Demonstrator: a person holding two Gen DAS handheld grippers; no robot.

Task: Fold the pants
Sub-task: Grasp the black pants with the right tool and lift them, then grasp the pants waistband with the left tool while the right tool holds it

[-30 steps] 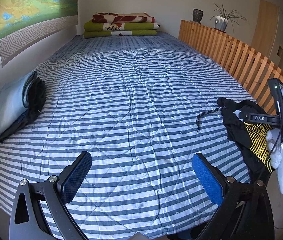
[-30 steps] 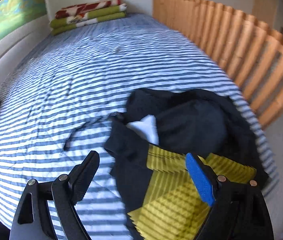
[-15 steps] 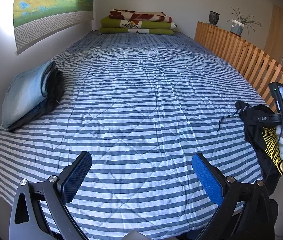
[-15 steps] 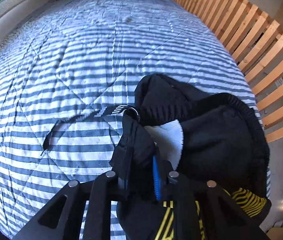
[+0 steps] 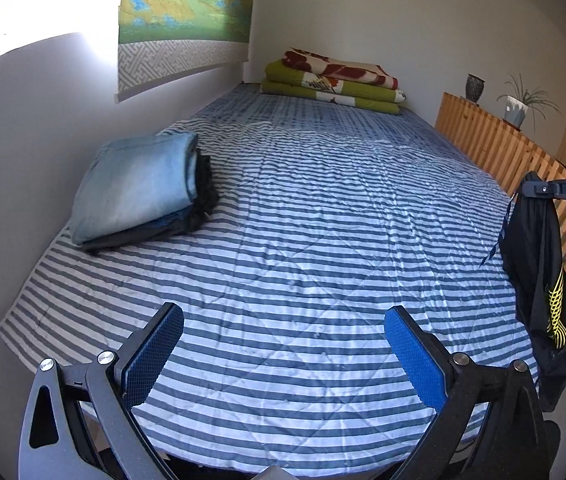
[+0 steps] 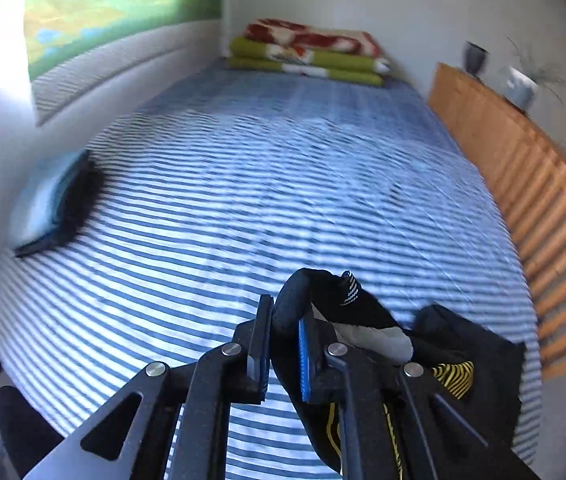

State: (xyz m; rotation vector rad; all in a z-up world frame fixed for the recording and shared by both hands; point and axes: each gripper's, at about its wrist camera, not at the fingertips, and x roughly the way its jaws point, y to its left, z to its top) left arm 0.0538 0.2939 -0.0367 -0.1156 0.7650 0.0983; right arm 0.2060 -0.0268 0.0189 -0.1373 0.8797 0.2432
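**Right gripper lifts black pants at the bed's right edge**

The right gripper (image 6: 285, 346) has its fingers pressed together on a fold of the black pants (image 5: 539, 264), near the waistband. In the left wrist view the pants hang down from the gripper, clear of the striped bedspread (image 5: 303, 240), beside the wooden slatted rail (image 5: 495, 140). A yellow pattern and a dark drawcord show on the hanging fabric. The right wrist view is motion-blurred; a white inner label is visible just right of the fingers.

The left gripper (image 5: 283, 354) is over the near end of the bed. Its blue-padded fingers are spread wide and hold nothing.

A stack of folded garments (image 5: 143, 194), light blue on top and dark beneath, lies on the bedspread next to the left wall. Folded green and red blankets (image 5: 331, 82) lie at the far end. A dark vase (image 5: 475, 87) and a potted plant (image 5: 521, 104) stand on top of the rail's far end.
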